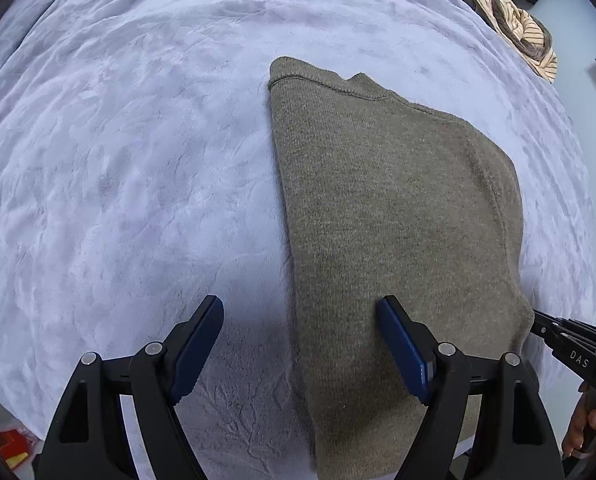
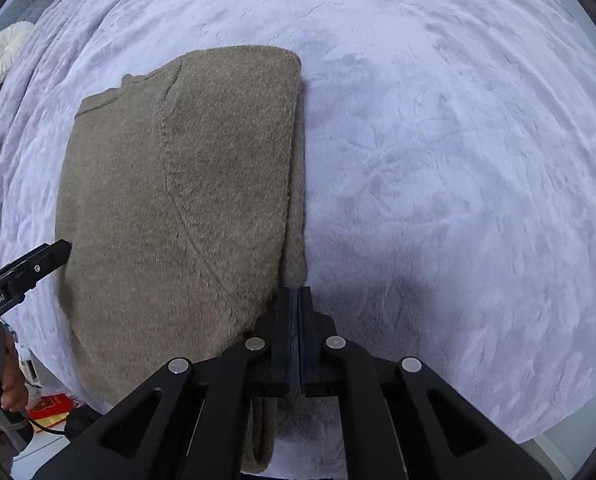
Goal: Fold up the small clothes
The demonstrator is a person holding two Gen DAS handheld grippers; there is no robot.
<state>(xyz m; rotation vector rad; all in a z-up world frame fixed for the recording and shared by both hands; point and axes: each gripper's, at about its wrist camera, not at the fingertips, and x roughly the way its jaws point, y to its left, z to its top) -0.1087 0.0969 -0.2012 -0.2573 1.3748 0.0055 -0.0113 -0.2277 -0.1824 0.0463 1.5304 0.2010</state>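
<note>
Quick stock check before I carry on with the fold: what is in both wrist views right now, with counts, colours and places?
sweater: one, olive-brown knit, partly folded, lying on the blanket.
blanket: one, pale lilac plush, covering the bed.
striped garment: one, cream and brown, far right edge of the bed.
round cushion: one, white, far left corner.
red packet: one, on the floor, lower left.
left gripper: black, blue pads, open, straddling the sweater's left edge.
right gripper: black, shut, at the sweater's right edge.

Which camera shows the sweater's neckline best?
The left wrist view: the sweater shows its stitched neckline clearly along the far edge. The right wrist view catches only a short, softer stretch at the far left corner.
</note>
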